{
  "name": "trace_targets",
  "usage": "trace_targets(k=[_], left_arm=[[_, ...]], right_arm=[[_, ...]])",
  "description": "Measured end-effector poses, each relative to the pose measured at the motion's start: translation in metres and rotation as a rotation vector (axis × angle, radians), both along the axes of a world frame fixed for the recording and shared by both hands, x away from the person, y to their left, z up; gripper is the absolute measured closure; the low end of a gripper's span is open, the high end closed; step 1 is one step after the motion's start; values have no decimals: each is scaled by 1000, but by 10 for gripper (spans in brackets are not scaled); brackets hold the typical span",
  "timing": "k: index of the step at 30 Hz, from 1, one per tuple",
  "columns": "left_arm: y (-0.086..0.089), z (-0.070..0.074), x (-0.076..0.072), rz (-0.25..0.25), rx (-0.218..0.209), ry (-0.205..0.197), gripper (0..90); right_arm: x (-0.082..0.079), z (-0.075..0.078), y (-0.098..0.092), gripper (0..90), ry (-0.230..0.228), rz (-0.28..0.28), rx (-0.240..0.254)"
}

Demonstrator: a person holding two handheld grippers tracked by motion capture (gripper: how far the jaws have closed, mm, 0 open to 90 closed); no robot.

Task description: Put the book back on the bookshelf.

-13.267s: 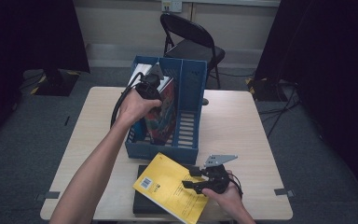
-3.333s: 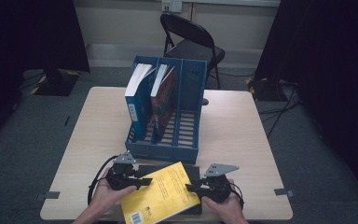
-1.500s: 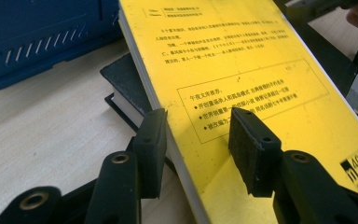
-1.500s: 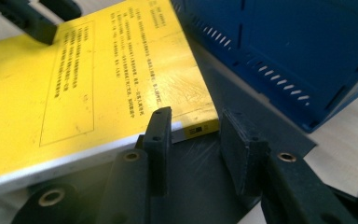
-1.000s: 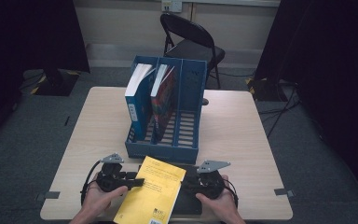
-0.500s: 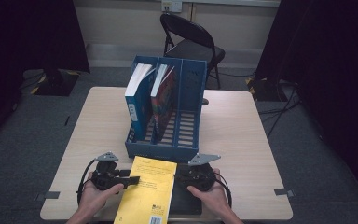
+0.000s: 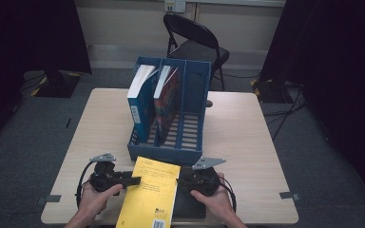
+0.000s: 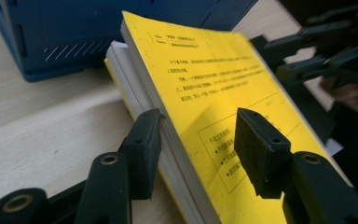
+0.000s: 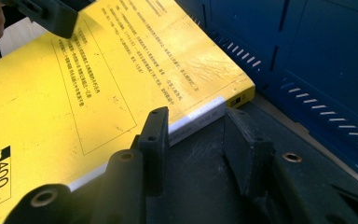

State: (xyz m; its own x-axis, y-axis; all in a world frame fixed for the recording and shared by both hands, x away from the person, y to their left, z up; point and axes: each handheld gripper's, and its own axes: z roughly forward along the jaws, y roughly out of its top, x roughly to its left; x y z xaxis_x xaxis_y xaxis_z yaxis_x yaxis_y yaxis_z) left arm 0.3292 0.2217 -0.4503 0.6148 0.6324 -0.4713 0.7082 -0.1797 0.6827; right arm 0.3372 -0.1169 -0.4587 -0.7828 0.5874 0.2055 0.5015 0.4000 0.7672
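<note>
Your yellow book (image 7: 153,194) lies at the table's (image 7: 247,123) near edge, just in front of the blue file rack (image 7: 190,114), resting partly on a dark book (image 9: 200,177). It has swung square to the rack since a second ago. Your left gripper (image 8: 196,140) straddles its page edge, jaws just narrowed, one pad still clear of the cover. Your right gripper (image 9: 193,135) stands half-open at the spine, gripping nothing. Looks ready to clamp and lift toward the empty slot.

The yellow book's (image 7: 151,198) near end is cut off below.
</note>
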Motion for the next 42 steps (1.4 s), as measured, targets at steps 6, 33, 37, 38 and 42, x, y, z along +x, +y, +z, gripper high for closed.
trace_targets(k=[6, 33, 37, 38, 42], left_arm=[[-5, 1, -4, 8, 53, 12, 520], [-6, 3, 1, -43, -66, 85, 505], [-1, -1, 2, -45, -118, 134, 506], [-2, 0, 2, -38, -133, 135, 508], [-10, 2, 3, -43, -130, 113, 496]], right_arm=[[0, 0, 0, 600, -2, -2, 1], [2, -2, -2, 586, 15, 13, 9], [2, -2, -1, 586, 16, 14, 8], [2, -3, -1, 586, 18, 15, 10], [2, -2, -1, 585, 15, 14, 8]])
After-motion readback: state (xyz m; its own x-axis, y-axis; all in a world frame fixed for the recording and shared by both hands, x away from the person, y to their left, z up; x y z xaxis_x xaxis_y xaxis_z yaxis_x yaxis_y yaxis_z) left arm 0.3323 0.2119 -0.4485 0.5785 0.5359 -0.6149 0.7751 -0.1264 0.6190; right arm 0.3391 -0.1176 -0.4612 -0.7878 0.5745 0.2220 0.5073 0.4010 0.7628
